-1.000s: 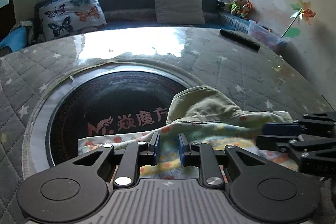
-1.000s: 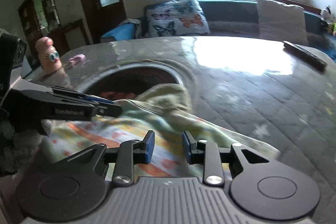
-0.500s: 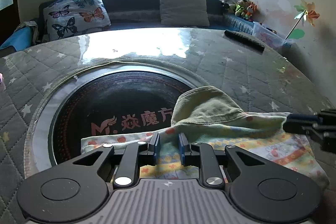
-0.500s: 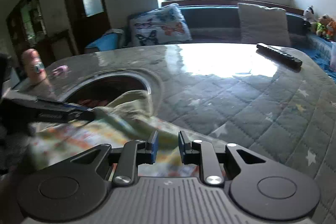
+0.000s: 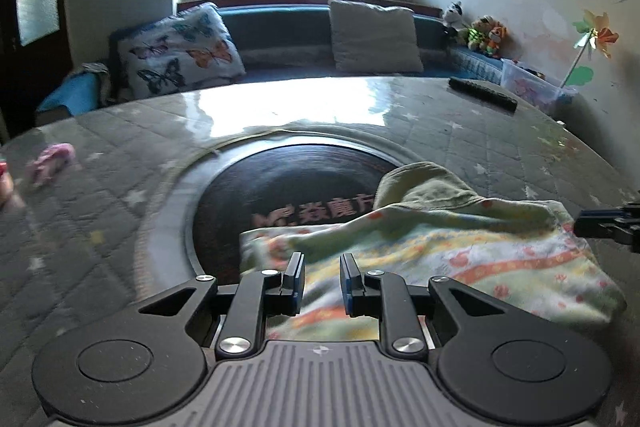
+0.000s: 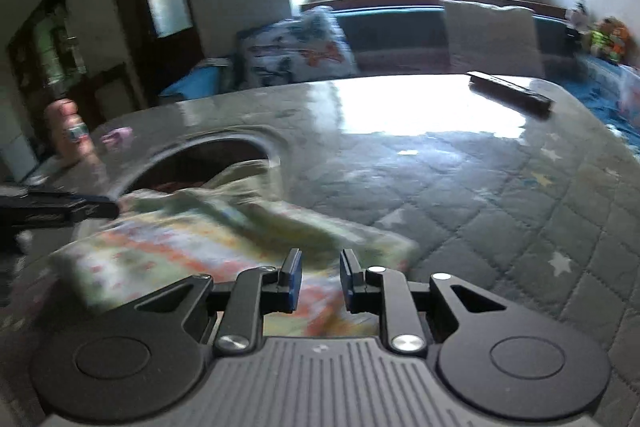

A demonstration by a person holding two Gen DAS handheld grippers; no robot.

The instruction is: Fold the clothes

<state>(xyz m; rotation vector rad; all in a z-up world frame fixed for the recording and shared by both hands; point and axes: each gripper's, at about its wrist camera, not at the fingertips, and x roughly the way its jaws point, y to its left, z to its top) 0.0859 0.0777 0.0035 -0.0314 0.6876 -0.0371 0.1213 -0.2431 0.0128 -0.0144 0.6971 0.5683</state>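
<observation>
Since a moment ago both grippers have been pulled back and opened, so the folded cloth (image 5: 440, 247) is left lying on the table (image 5: 120, 227), long side stretched from the left gripper (image 5: 321, 279) to the seemingly nearer right gripper (image 6: 320, 277).

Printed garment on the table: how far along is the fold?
Done: the printed garment lies on the quilted table cover partly doubled over, its green hood flopped onto the body. In hand: nothing; the left gripper and right gripper both stand open above the cloth. Left: edges look uneven and the hood bulges, so further folds probably remain.
</observation>
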